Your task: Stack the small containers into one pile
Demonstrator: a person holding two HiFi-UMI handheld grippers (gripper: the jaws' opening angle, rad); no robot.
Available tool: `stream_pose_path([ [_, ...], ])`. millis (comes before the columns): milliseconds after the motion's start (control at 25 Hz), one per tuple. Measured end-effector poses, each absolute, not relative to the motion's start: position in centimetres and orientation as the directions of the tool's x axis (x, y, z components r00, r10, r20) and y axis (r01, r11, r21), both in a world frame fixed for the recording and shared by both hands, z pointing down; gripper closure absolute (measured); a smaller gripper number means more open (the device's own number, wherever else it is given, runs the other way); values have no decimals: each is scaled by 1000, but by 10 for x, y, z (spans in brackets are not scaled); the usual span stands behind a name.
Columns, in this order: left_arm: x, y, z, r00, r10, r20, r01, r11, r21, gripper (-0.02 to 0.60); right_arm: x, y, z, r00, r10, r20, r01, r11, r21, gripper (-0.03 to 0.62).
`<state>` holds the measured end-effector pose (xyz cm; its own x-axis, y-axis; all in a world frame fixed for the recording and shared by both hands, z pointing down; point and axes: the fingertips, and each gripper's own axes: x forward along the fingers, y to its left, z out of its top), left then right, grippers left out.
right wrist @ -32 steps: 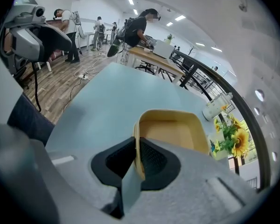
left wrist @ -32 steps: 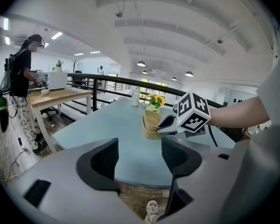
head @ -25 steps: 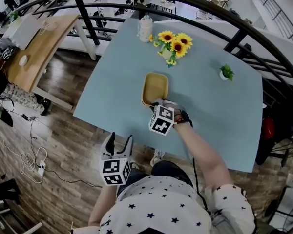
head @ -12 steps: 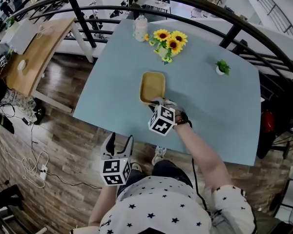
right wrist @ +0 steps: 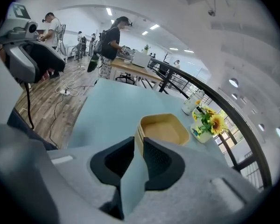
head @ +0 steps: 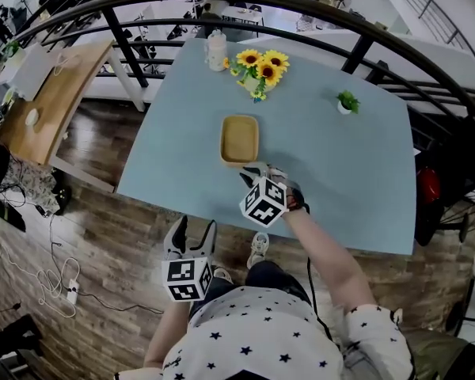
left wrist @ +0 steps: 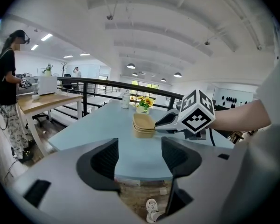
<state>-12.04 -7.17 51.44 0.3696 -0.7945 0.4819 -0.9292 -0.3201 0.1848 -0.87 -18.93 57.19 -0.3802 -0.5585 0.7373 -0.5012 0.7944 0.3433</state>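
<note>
The blue table (head: 340,180) fills the middle of the head view. No loose container is seen on it. The small containers are all nested in one tan pile (head: 239,139), set in the upper middle of the frame, just below the sunflowers (head: 259,68).

What's changed: the right gripper (head: 259,172), at the pile's lower edge, is no longer pushed up to the rim as it was a sec ago. Its jaws have just been opening a bit & are now set a narrow gap apart. Only table is seen thru that gap in the right gripper view, w/ the pile just past the tips, so nothing is held. The pile is let go & is left flat and tidy.

The left gripper (head: 191,232) is held low in the lower left of the frame, off the table's near edge, jaws wide & empty.

Judged from this, the job looks done, or v. nearly. Nothing more is seen to be stacked, so only a pull-back is prob. needed.
</note>
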Motion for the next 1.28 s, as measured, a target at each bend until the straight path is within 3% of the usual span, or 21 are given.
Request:
stream_pose_path([
  [600,-127,-41,497,398,-810,430,-917,-364,164,307,-6,-108,520,-460,-657,597,-747,650,140,573],
  [960,-144,-16,494,381,-829,409,-924,-354,145,383,-11,-52,502,-459,-733,502,-833,552,44,588],
  [1280,-158,-3,488,362,-847,389,-932,-333,142,494,-25,-11,489,-467,-769,438,-861,508,-26,588],
])
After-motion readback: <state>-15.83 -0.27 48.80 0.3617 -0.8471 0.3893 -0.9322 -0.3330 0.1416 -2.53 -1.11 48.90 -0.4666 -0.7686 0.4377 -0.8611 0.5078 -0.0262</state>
